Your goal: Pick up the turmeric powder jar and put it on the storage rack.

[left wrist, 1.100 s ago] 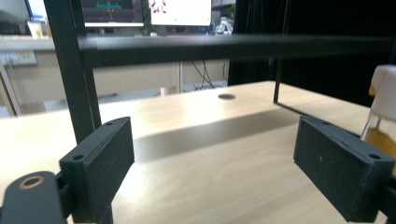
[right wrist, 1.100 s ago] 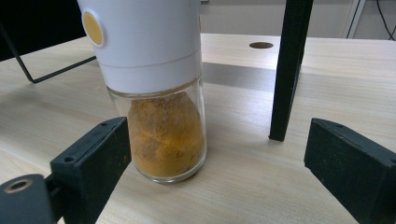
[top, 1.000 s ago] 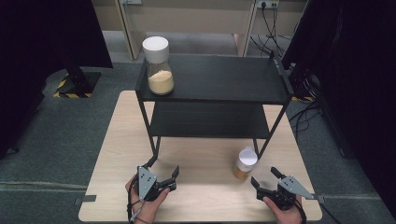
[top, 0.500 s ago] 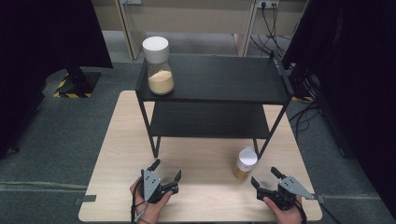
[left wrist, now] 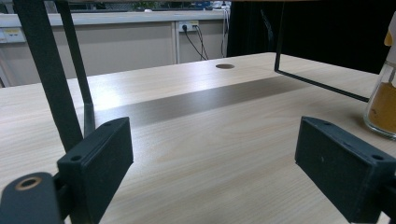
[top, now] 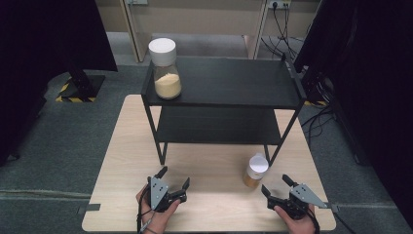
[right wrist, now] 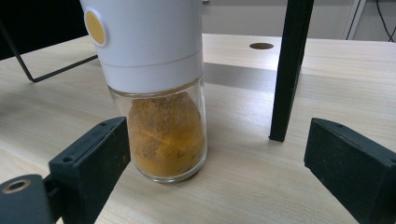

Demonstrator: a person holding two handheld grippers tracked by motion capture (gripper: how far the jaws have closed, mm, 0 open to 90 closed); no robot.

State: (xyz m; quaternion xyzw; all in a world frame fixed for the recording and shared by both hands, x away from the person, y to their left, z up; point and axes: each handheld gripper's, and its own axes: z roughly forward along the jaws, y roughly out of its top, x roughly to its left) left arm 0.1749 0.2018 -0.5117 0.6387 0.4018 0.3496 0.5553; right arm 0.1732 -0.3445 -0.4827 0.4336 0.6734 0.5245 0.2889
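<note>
On the tabletop (top: 126,146), by the black shelf's (top: 224,80) front right leg, we find the small spice jar (top: 255,170) upright. Our right claw (top: 277,189) gapes just short of it; left claw (top: 171,181) released. We advise centring the jaws on the glass before closing.

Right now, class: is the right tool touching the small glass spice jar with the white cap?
Apart. In the right gripper view, bare table shows between the small glass spice jar with the white cap and each jaw of the open right tool.

Left tool (top: 173,179), right tool (top: 275,185): jaws apart
</note>
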